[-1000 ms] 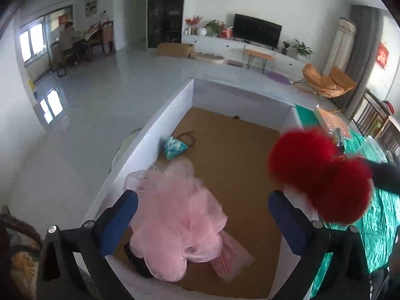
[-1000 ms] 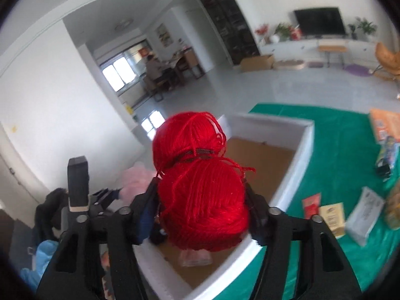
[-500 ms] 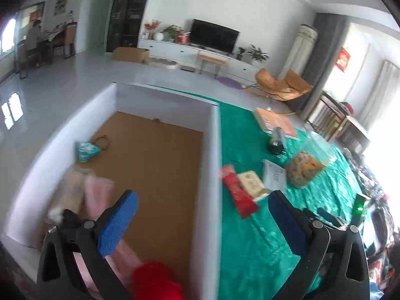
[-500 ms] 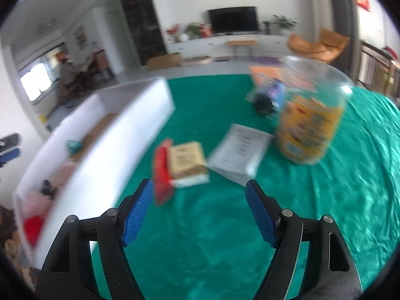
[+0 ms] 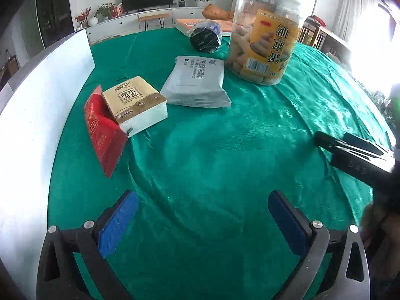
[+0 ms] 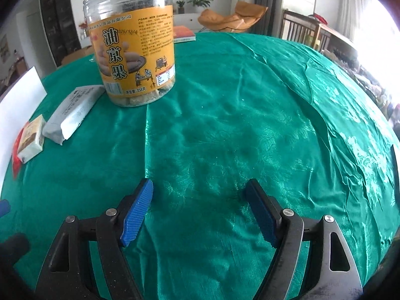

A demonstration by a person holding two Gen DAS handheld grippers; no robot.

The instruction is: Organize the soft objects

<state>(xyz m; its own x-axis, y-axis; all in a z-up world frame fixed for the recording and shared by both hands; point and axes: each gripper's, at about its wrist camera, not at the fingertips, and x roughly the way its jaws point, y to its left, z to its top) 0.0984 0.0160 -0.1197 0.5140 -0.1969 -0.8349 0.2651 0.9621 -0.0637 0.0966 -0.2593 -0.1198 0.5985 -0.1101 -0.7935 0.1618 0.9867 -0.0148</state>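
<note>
Both grippers hang low over the green tablecloth [image 5: 212, 150]. My left gripper [image 5: 202, 197] is open with nothing between its blue pads. Ahead of it lie a beige tissue pack [image 5: 136, 102], a red packet [image 5: 102, 130] leaning against it, and a grey wipes pack [image 5: 197, 85]. My right gripper [image 6: 200, 183] is open and its jaws are opening, with only bare cloth between them. In the right wrist view the grey wipes pack [image 6: 72, 112] and the tissue pack [image 6: 31, 137] sit far left. The white box wall [image 5: 42, 95] runs along the left; its inside is hidden.
A tall clear snack jar [image 5: 265, 37] with a yellow label stands behind the wipes pack, and it is at upper left as the jar [image 6: 135, 57] in the right wrist view. A black roll [image 5: 206, 36] and an orange book [image 5: 185, 22] lie further back. Chairs stand beyond the table.
The right gripper, which held red yarn over the box, let it go into the box. Both grippers swung right, away from the box, and dropped low over the cloth.
</note>
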